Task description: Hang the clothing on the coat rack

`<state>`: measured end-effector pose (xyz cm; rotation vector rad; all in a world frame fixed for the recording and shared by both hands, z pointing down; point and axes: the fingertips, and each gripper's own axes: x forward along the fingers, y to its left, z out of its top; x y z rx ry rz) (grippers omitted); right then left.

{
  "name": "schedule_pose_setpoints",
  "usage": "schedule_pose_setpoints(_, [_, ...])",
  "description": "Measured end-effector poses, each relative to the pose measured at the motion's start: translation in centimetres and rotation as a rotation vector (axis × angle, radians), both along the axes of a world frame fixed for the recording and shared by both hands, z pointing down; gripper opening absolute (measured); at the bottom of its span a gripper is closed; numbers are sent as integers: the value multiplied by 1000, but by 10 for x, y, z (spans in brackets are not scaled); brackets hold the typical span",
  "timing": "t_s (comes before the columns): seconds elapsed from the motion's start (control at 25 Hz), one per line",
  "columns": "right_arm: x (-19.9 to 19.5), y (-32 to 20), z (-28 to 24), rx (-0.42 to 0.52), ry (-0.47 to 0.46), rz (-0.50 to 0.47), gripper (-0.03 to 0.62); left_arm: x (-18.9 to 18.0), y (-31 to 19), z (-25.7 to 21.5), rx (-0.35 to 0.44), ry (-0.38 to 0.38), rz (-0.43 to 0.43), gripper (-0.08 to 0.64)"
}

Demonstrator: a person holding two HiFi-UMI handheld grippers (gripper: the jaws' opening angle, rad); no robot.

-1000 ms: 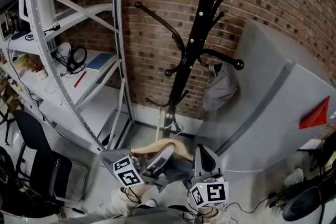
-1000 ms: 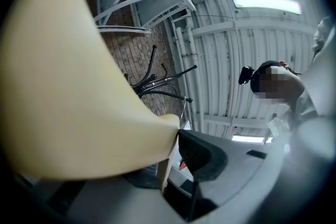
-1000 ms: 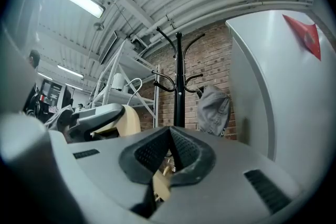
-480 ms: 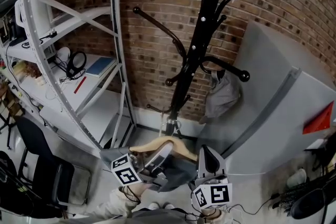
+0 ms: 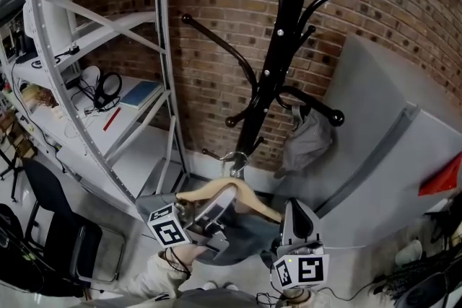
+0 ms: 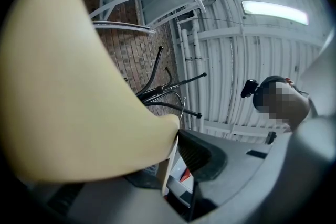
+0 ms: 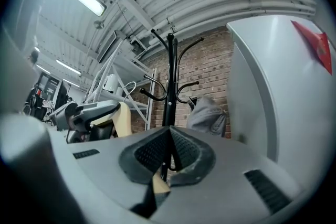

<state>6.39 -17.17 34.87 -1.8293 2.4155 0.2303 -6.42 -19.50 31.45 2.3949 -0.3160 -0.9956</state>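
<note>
The black coat rack (image 5: 278, 61) stands against the brick wall, and it also shows as a coat rack (image 7: 169, 86) straight ahead in the right gripper view. A wooden hanger (image 5: 242, 198) with a metal hook (image 5: 234, 159) carries grey clothing (image 5: 249, 242) just in front of the rack's base. My left gripper (image 5: 222, 204) is shut on the hanger's left arm, and this hanger (image 6: 73, 92) fills the left gripper view. My right gripper (image 5: 292, 216) is shut on the hanger's right end, where a tan sliver (image 7: 160, 184) shows between the jaws.
A grey garment (image 5: 307, 137) hangs on a lower peg of the rack. White metal shelving (image 5: 162, 83) stands at the left, with a black chair (image 5: 54, 223) below it. A large grey cabinet (image 5: 390, 148) leans close at the right.
Both grippers have lifted the hanger and clothing a little toward the rack. The metal hook now stands out in front of the pole's base.
</note>
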Motion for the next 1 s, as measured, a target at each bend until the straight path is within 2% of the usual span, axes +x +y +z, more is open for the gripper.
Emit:
schedule_pose_setpoints(0.44, [6, -18, -2, 3, 10, 24, 21, -6, -33, -26, 30, 28, 8, 101])
schedule_pose_setpoints(1.0, [6, -35, 2, -3, 16, 32, 21, -4, -74, -27, 0, 69, 35, 101])
